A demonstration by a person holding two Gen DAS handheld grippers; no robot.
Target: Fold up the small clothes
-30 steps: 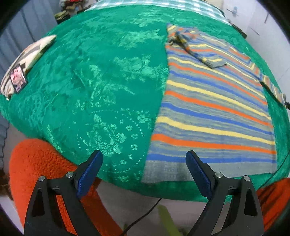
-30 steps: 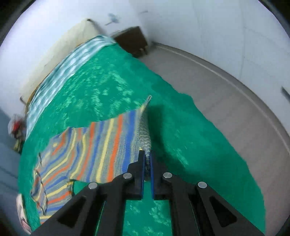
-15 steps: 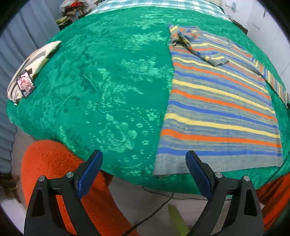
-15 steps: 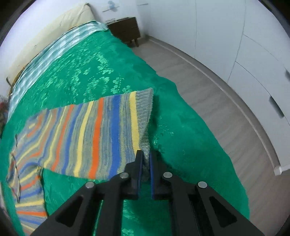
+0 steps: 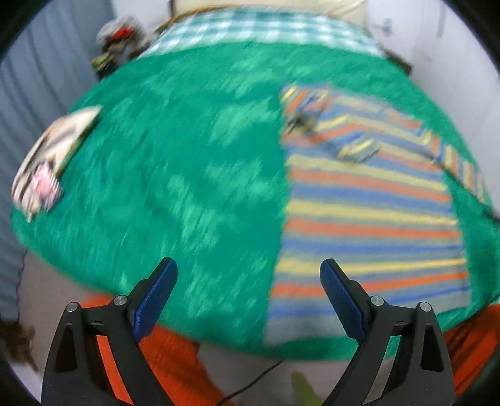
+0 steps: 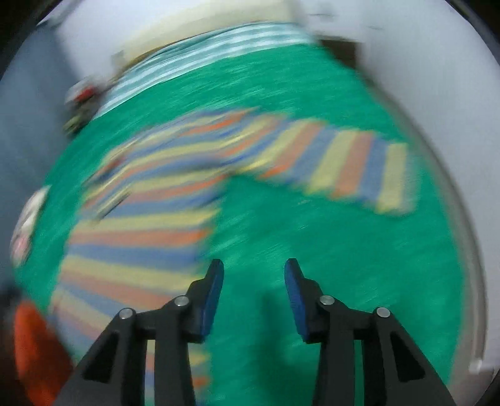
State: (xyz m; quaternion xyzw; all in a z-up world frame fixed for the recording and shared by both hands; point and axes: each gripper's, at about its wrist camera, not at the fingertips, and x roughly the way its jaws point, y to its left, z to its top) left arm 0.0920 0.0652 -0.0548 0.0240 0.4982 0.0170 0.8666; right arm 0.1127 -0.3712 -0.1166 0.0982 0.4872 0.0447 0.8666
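A striped sweater (image 5: 368, 218) in orange, yellow, blue and grey lies flat on the green bedspread (image 5: 187, 175), on the right half of the bed. In the right wrist view the sweater (image 6: 140, 218) lies at left, its right sleeve (image 6: 353, 165) spread flat to the right. The left sleeve (image 5: 353, 146) lies folded across the chest. My left gripper (image 5: 248, 281) is open and empty above the bed's near edge, by the sweater's hem. My right gripper (image 6: 253, 281) is open and empty above bare bedspread (image 6: 312, 237), right of the sweater body. Both views are blurred.
A patterned pillow or folded cloth (image 5: 50, 162) lies at the bed's left edge. An orange fleece (image 5: 175, 362) shows below the near edge. A checked sheet (image 5: 259, 28) covers the bed's head end. White walls and floor lie to the right.
My right gripper has opened and let go of the sleeve, which now lies flat on the bed, and it has pulled back. My left gripper has shifted, still open.
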